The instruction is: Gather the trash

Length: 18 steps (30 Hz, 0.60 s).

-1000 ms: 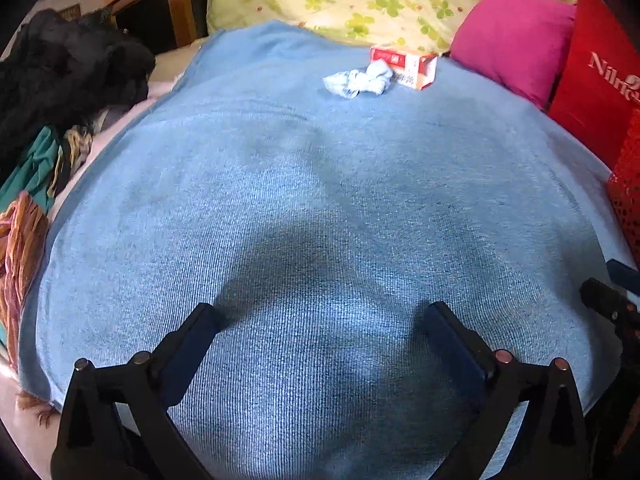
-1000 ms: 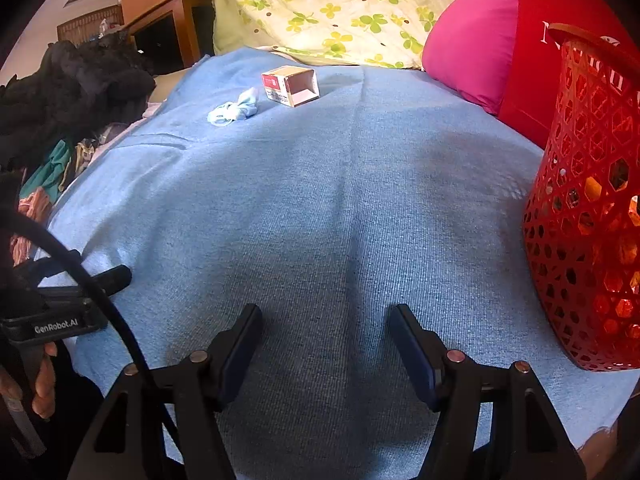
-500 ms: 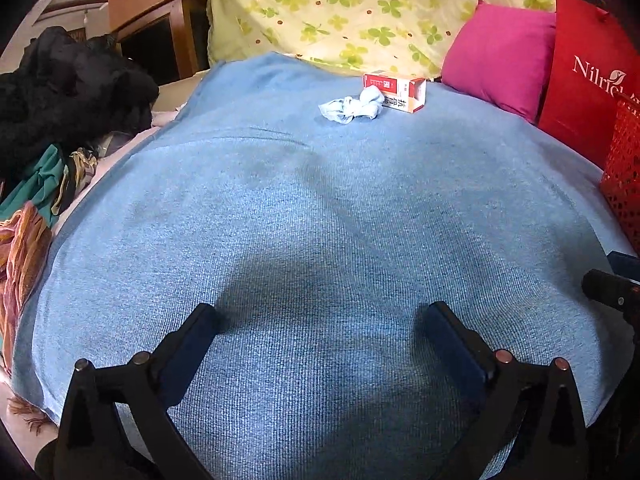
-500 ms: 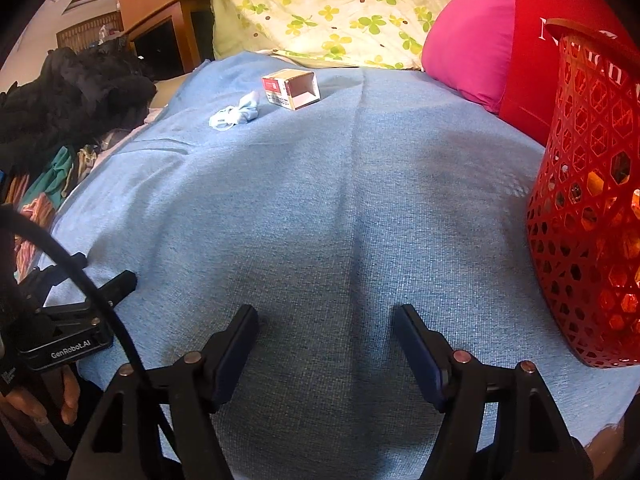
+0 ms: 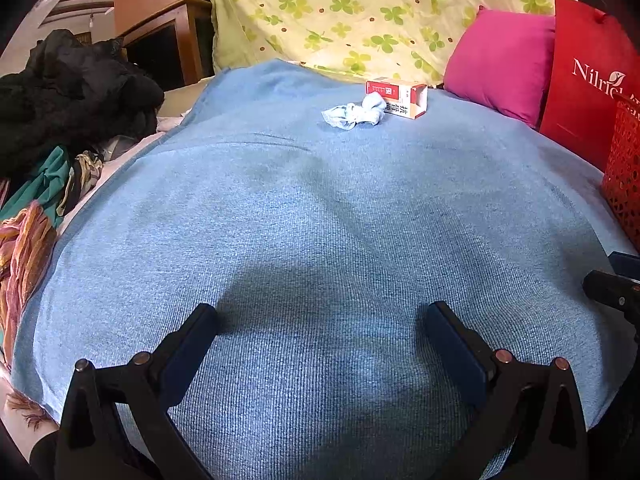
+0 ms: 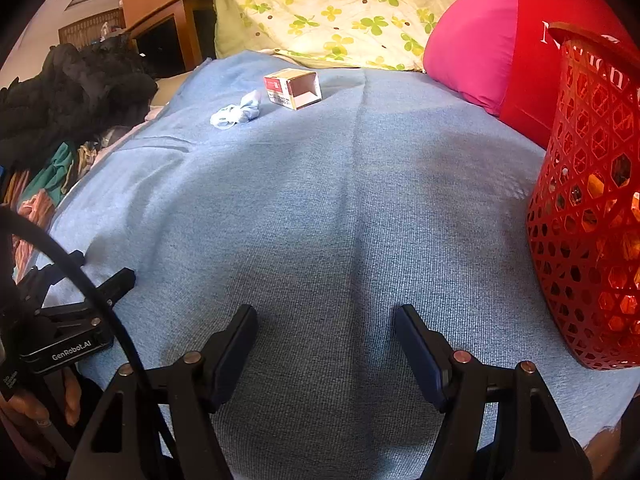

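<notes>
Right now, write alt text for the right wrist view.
An open, empty right gripper hovers over a blue blanket. Far across it lie a crumpled blue tissue and an open small box; a red mesh basket stands at right.

The red basket [image 5: 625,168] is cut off by the left wrist view's right edge, and what lies inside it shows only as orange glints through the mesh. Beside it, the red bag [image 5: 588,76] shows only part of its lettering. The print on the small carton [image 6: 292,88] is too small to read.
</notes>
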Each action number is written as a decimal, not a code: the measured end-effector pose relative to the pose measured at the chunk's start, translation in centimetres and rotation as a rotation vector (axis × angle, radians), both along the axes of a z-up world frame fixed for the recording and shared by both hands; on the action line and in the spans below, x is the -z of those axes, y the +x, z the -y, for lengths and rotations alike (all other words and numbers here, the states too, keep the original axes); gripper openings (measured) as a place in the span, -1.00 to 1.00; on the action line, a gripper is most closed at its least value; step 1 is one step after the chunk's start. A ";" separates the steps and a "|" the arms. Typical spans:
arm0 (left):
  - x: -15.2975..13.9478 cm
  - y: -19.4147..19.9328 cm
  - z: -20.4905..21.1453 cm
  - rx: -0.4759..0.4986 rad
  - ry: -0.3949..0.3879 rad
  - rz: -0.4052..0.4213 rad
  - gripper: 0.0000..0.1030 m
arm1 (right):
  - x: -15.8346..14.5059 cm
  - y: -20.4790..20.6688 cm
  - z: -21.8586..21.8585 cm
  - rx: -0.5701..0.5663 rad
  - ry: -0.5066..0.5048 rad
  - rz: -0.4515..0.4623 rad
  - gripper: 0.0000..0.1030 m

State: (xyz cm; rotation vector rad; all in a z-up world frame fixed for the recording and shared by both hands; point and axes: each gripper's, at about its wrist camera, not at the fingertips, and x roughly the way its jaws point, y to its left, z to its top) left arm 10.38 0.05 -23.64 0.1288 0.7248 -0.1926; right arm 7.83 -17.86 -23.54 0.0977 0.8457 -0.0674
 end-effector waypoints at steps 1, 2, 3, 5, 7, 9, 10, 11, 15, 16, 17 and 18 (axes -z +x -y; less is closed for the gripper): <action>0.0 0.0 0.0 -0.001 0.000 0.002 1.00 | 0.0 0.0 0.0 -0.001 0.000 0.000 0.46; 0.0 -0.1 0.0 0.000 0.000 0.002 1.00 | 0.0 0.0 0.0 -0.001 -0.001 0.000 0.46; 0.0 -0.1 -0.1 0.000 -0.001 0.002 1.00 | 0.0 0.0 0.0 -0.001 -0.001 0.000 0.46; 0.0 -0.1 0.0 0.000 0.000 0.003 1.00 | 0.0 0.0 0.0 -0.002 -0.002 0.000 0.46; 0.0 -0.1 0.0 0.000 -0.001 0.003 1.00 | 0.1 0.0 0.0 -0.003 -0.004 0.000 0.46; 0.0 -0.1 0.0 -0.001 0.000 0.003 1.00 | 0.1 0.0 -0.1 -0.004 -0.008 0.000 0.46; 0.0 -0.1 0.0 -0.001 0.000 0.003 1.00 | 0.1 -0.1 -0.1 -0.004 -0.010 0.000 0.47; 0.0 -0.1 0.0 -0.001 0.000 0.003 1.00 | 0.1 -0.1 -0.2 -0.004 -0.011 0.000 0.47; -0.1 -0.3 0.0 -0.001 -0.001 0.007 1.00 | 0.2 0.0 -0.3 -0.006 -0.021 0.001 0.47; -0.1 -0.3 0.0 -0.001 -0.002 0.008 1.00 | 0.2 0.0 -0.4 -0.006 -0.023 0.001 0.47; -0.1 -0.2 0.0 -0.002 -0.002 0.009 1.00 | 0.2 0.0 -0.4 -0.006 -0.026 0.001 0.47; -0.1 -0.2 0.0 -0.002 -0.002 0.011 1.00 | 0.2 0.0 -0.5 -0.006 -0.028 0.001 0.47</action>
